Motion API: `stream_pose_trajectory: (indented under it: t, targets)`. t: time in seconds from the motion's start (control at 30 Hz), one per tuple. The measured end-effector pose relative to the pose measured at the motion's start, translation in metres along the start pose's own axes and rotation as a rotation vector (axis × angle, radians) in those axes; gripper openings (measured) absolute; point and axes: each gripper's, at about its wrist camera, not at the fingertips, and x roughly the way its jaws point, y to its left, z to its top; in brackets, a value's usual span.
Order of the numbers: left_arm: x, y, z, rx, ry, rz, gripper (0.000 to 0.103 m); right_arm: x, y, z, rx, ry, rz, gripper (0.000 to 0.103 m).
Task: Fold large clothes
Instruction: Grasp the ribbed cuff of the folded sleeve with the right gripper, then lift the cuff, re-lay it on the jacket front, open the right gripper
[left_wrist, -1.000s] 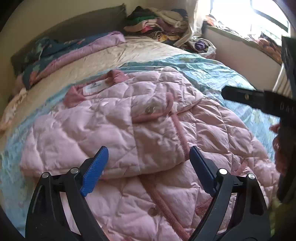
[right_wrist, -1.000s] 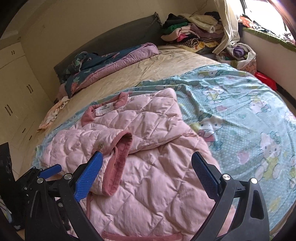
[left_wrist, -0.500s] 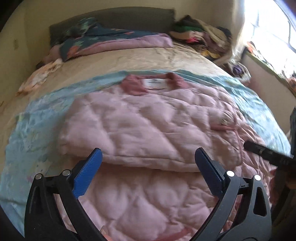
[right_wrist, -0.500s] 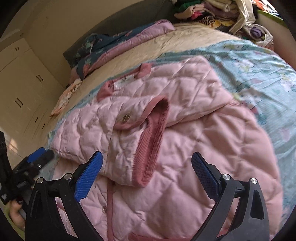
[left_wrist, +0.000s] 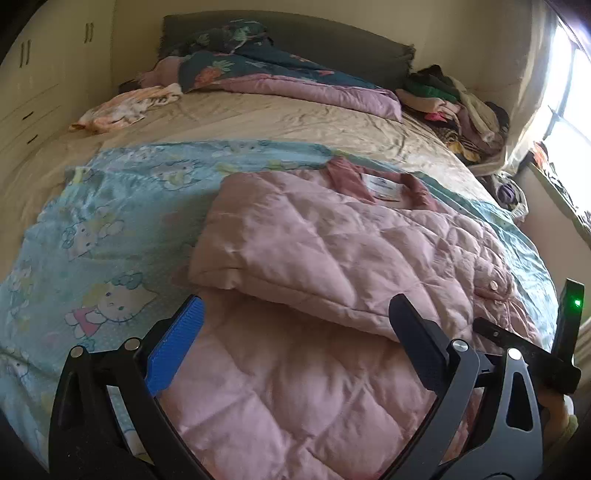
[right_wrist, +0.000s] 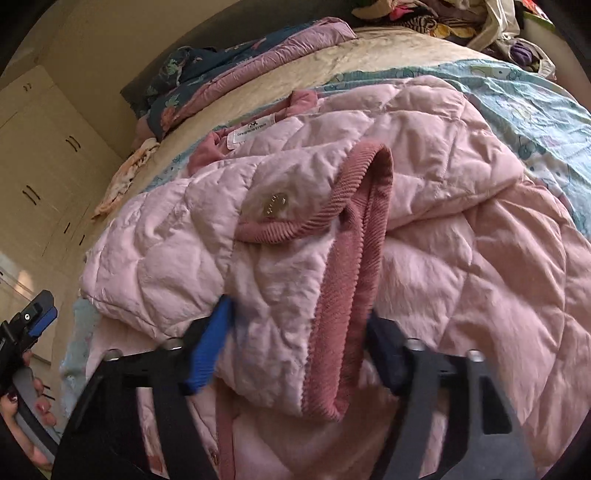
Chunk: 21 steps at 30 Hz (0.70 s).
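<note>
- Since a second ago our right gripper (right_wrist: 295, 347) has come down from hovering over the pink quilted jacket (left_wrist: 332, 258) onto its folded sleeve (right_wrist: 280, 295); its jaws now sit on either side of the ribbed cuff (right_wrist: 343, 295), but motion blur means we cannot tell whether they have bitten.
- Our left gripper (left_wrist: 295, 343) has swung toward the jacket's left edge and hovers with jaws wide apart, holding nothing.
- We judge the fold partly done: one sleeve lies crosswise over the chest, collar label (left_wrist: 384, 184) showing, while the lower body remains spread flat.
- The jacket lies on a blue cartoon-print sheet (left_wrist: 92, 236) near the foot edge of the bed (left_wrist: 258, 118).
- Rumpled bedding (left_wrist: 277, 74) lies along the headboard, a clothes pile (left_wrist: 454, 107) at the far right corner, cupboards (right_wrist: 40, 166) to the left.
</note>
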Motion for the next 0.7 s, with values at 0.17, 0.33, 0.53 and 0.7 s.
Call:
stream_pose_trajectory:
  t: [0.17,0.33,0.53,0.7]
  targets:
    - [0.003,0.016,0.002,-0.056,-0.001,0.011,0.093,-0.01,0.014,0.006,-0.077,-0.059,0.031,0.018]
    - [0.002,0.019,0.005,-0.06,-0.004,0.022,0.093,-0.049,0.044,0.032,-0.246,-0.182,0.05,0.016]
    - [0.007,0.016,0.031,-0.07,-0.022,0.013,0.093,-0.101,0.074,0.087,-0.466,-0.311,0.049,0.015]
    - [0.024,0.003,0.053,-0.053,-0.019,0.006,0.093,-0.099,0.054,0.108,-0.496,-0.315,0.002,0.015]
